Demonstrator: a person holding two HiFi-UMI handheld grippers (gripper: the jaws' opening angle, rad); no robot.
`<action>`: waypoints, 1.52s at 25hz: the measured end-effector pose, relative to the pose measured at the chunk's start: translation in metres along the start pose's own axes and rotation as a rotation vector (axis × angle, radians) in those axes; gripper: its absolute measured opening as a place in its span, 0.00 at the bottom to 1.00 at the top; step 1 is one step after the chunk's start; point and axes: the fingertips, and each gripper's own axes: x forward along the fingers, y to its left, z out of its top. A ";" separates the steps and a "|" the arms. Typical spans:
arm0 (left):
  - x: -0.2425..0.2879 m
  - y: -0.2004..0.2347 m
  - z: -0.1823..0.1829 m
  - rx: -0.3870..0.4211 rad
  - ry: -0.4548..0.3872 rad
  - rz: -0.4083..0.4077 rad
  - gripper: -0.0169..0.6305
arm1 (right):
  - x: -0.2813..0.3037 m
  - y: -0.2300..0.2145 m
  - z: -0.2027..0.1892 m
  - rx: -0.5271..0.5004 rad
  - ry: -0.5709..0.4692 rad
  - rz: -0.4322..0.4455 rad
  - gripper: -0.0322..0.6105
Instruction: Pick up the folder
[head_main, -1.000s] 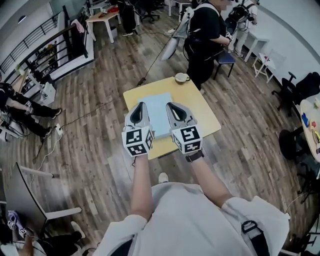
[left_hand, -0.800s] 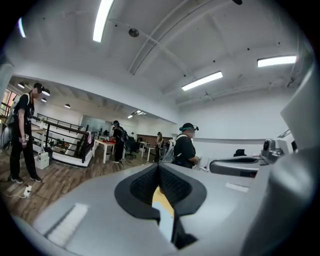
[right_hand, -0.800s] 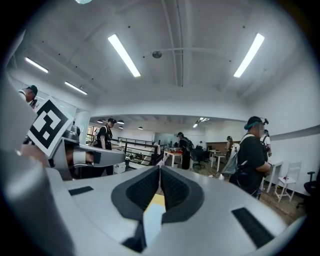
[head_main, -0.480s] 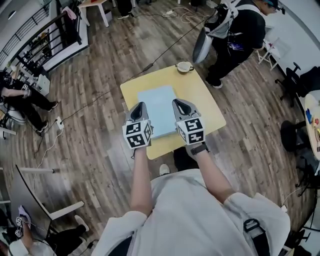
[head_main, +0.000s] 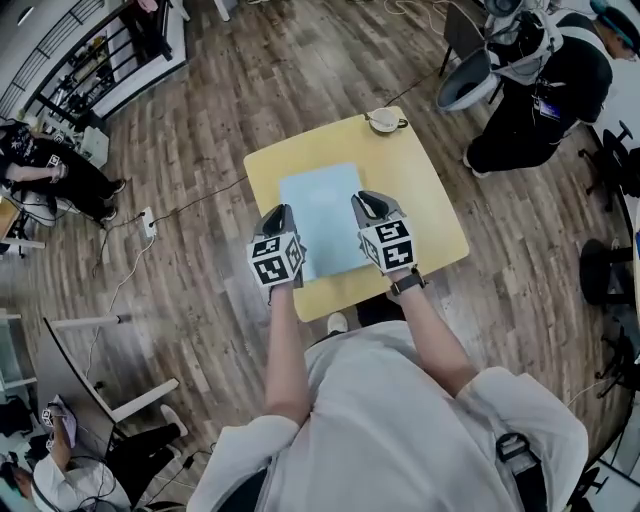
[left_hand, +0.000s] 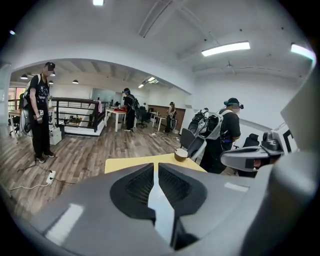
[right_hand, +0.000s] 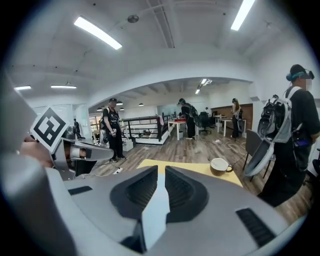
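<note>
In the head view the light-blue folder lies flat on the yellow surface, with the left tool above its left edge and the right tool above its right. The left gripper view shows the jaws together, holding nothing. The right gripper view shows the same. No grasp is made yet, so opening, gripping and lifting all seem left to do.

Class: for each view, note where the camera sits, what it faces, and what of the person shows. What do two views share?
Head view: on the head, looking steeply down at the table and folder; forearms, left claw, right claw show.
Left gripper view: on the left claw, looking across the table toward the cup; its shut jaws show.
Right gripper view: on the right claw, same direction; shut jaws show.
Shared: the cup.
</note>
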 end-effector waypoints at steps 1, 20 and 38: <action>0.008 0.003 -0.004 -0.013 0.020 0.004 0.05 | 0.007 -0.003 -0.005 0.003 0.017 0.009 0.07; 0.089 0.050 -0.091 -0.172 0.304 0.011 0.58 | 0.103 -0.046 -0.103 0.221 0.271 0.142 0.48; 0.122 0.041 -0.177 -0.427 0.533 -0.129 0.87 | 0.136 -0.051 -0.195 0.716 0.425 0.180 0.61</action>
